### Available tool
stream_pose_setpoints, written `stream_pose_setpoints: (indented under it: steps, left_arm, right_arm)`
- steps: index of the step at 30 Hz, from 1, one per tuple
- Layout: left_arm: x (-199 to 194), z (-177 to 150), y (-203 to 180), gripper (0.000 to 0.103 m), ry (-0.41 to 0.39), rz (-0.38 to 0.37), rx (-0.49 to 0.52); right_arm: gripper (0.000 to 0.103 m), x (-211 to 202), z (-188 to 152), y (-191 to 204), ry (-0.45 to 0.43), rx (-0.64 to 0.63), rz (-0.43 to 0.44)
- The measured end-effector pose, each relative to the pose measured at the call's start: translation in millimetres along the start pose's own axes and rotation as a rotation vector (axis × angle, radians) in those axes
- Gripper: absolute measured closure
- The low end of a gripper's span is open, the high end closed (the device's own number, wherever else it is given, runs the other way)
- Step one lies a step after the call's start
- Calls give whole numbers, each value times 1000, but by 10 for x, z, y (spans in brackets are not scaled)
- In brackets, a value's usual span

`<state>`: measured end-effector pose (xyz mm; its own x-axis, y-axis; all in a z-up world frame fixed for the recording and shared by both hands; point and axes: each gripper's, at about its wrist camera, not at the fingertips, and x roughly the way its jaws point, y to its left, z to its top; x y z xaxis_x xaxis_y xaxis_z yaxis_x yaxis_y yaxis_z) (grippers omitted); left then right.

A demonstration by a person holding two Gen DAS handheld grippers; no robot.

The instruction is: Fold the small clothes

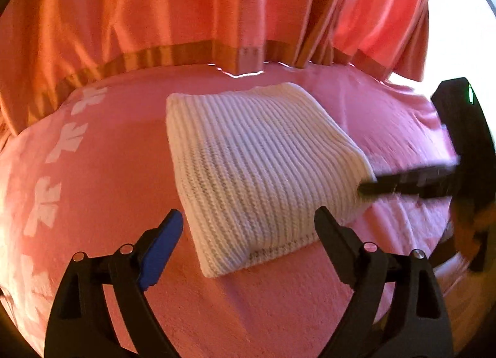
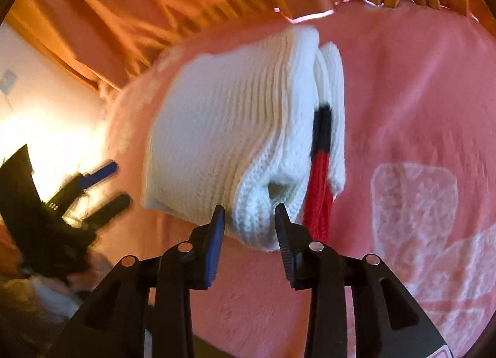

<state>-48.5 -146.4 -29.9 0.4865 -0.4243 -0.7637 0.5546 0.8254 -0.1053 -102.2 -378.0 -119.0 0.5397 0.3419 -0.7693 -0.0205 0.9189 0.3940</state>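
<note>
Probably a bedroom — bedspread (image 1: 248,311), curtains (image 1: 155,11).

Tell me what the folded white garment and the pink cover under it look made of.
Folded white garment: chunky rib-knit yarn, matte, probably wool or acrylic; raised knit columns show, with a red and black knit strip between its layers. Pink cover: soft napped fabric, likely fleece or terry; fuzzy surface, pale printed shapes.

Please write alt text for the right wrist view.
A folded white knit with a red-and-black strip lies on a pink blanket. The right tongs straddle its near corner; the left tongs are open at left.
</note>
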Motion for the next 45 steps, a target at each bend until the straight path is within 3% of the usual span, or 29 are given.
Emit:
stream_pose_setpoints:
  steps: [1, 4, 6, 10, 13, 16, 19, 25, 27, 30, 33, 37, 40, 42, 45]
  left_arm:
    - [16, 20, 21, 19, 6, -1, -13]
    - [66, 36, 31, 19, 20, 21, -30]
    - [135, 14, 40, 19, 32, 77, -8]
    - [436, -123, 94, 19, 128, 163, 22]
    - [487, -144, 117, 19, 156, 158, 13]
    - [291, 25, 108, 17, 59, 136, 1]
    - [172, 229, 90, 14, -43, 106, -18]
    - [387, 393, 77, 14, -42, 99, -41]
    - [520, 356, 70, 14, -12, 116, -37]
    - [711, 255, 68, 14, 47, 126, -33]
    - [774, 202, 43, 14, 66, 126, -31]
    - [721, 206, 38, 14, 55, 134, -31]
    - [687, 206, 51, 14, 54, 129, -42]
    - [687, 195, 49, 14, 54, 136, -40]
    - [715, 183, 22, 14, 63, 147, -41]
  right_arm:
    - [93, 34, 3, 22, -6, -10, -17]
    - [93, -136, 31, 52, -41, -50, -76]
    - [93, -288, -9, -22, -55, -64, -115]
    - [93, 196, -121, -197, 124, -79, -174]
    - [91, -8, -13, -153, 55, -70, -149]
    - [86, -459, 175, -200, -102, -7, -75]
    - [86, -650, 518, -46, -200, -47, -126]
    - [90, -162, 1082, 239, -171, -122, -132]
    - [97, 82, 1152, 216, -128, -113, -145]
    - [103, 543, 1207, -67, -57, -105, -298]
    - [103, 500, 1222, -207, -57, -8, -230]
    - [101, 106, 1027, 164, -128, -77, -187]
    - [101, 148, 641, 267, -47, -121, -189]
    - [103, 405, 480, 267, 52, -155, -285]
    - [103, 361, 395, 304, 45, -170, -279]
